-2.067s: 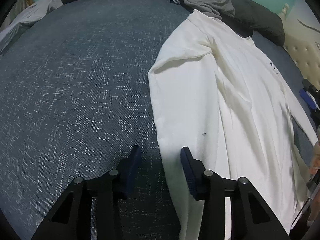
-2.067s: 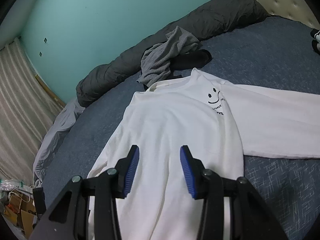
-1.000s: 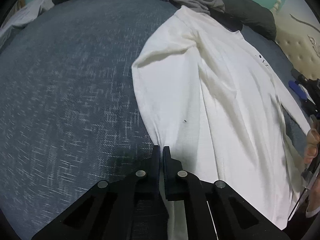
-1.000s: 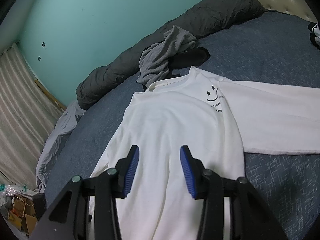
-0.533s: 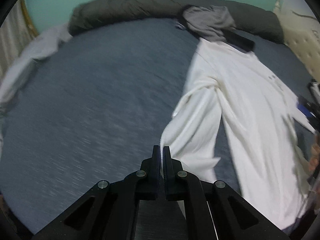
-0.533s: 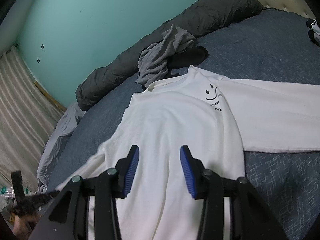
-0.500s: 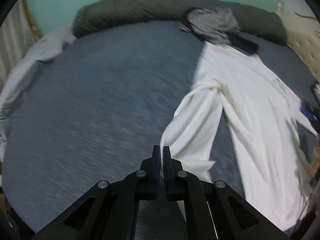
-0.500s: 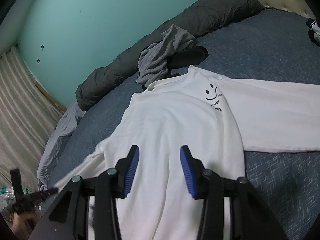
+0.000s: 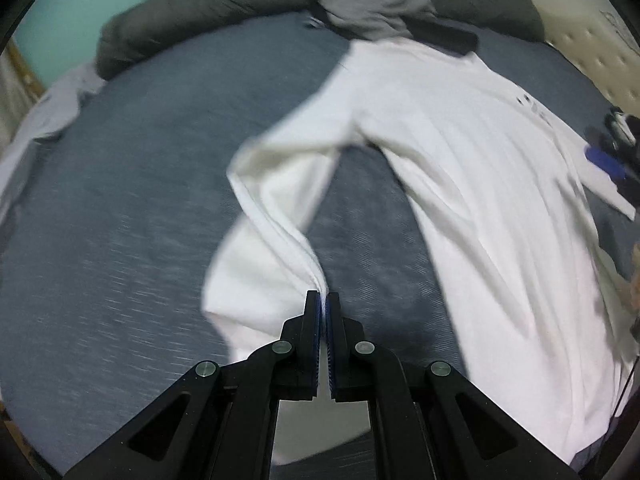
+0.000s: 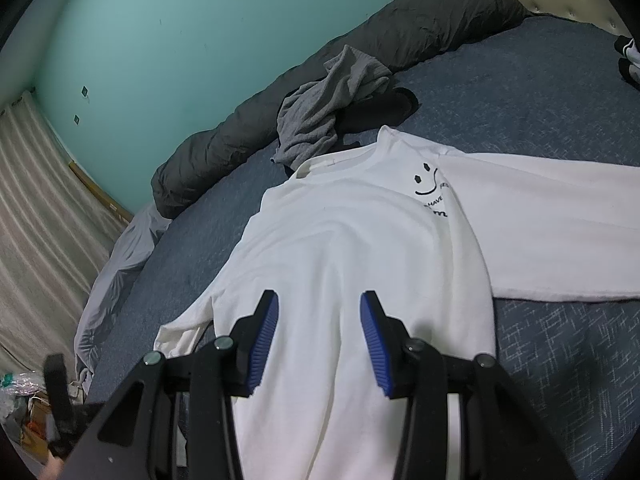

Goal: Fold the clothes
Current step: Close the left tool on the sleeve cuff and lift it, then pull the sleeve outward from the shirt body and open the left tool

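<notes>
Closed on a sleeve (image 9: 276, 216), the left tool (image 9: 322, 300) has its two blue pads pressed together with only a thin edge of white cloth between them. This sleeve is held near its end and is lifted off the bed (image 9: 120, 208), so that it hangs in a twisted fold away from the body of the white sweatshirt (image 10: 360, 264). Probably it is held so in order to be carried out straight or laid over the chest; which of the two cannot be judged from this moment. The left view is blurred by motion.

The sweatshirt is spread face up on the blue bed, the small smile print (image 10: 428, 180) being visible near one shoulder. Its long axis runs from the hem, close under the right tool (image 10: 318, 336), to the collar, which points toward the grey garment (image 10: 332, 112) and the dark rolled duvet (image 10: 400, 44) along the green wall. The other sleeve (image 10: 552, 240) is stretched flat sideways, nearly at a right angle to this axis.

The right tool is wide apart and holds nothing; it is kept above the lower body of the sweatshirt.
</notes>
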Demonstrator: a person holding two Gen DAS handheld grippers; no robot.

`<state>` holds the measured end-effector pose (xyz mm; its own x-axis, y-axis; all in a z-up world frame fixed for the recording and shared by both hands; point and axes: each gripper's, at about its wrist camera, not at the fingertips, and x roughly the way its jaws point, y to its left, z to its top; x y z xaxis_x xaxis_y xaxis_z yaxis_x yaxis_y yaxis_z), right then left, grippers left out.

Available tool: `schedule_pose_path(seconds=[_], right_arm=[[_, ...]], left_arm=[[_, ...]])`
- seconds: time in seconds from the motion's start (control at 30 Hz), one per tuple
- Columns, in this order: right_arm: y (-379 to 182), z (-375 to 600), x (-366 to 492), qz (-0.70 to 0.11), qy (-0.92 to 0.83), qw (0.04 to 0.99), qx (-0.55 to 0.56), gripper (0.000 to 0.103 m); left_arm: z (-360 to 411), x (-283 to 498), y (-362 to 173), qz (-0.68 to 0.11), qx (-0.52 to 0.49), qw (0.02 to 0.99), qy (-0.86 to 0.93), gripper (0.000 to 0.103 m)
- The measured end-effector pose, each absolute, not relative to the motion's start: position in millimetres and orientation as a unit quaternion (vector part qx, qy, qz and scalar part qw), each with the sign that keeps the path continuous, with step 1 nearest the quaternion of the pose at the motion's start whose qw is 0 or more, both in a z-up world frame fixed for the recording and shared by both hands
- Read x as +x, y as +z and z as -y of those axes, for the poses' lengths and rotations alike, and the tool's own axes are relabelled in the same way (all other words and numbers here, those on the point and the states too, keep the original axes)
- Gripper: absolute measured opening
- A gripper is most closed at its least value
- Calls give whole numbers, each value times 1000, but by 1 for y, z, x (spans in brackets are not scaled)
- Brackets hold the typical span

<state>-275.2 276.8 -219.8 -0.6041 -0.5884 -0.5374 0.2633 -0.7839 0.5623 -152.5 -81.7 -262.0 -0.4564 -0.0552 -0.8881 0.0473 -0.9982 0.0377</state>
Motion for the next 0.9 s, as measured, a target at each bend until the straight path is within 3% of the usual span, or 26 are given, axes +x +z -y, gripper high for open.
schedule_pose_path(seconds=[0.2,0.37,0.53,0.9], right_arm=[[-220,-277,-276,220,-867,247,373,43],[-219,-279,-275,223,-867,247,371,43],[-220,-279,-276,228,-865,246,373,43],[-222,-275,-275,228,-863,248,377,43]], left_arm=[[68,-154,-273,-8,530,-9,-848,5],[86,-144,-249,-48,507,-2,-861,30],[124,-130,-236,-65,487,43,-870,30],[159,-116,-294,-113,542,75,-829,32]])
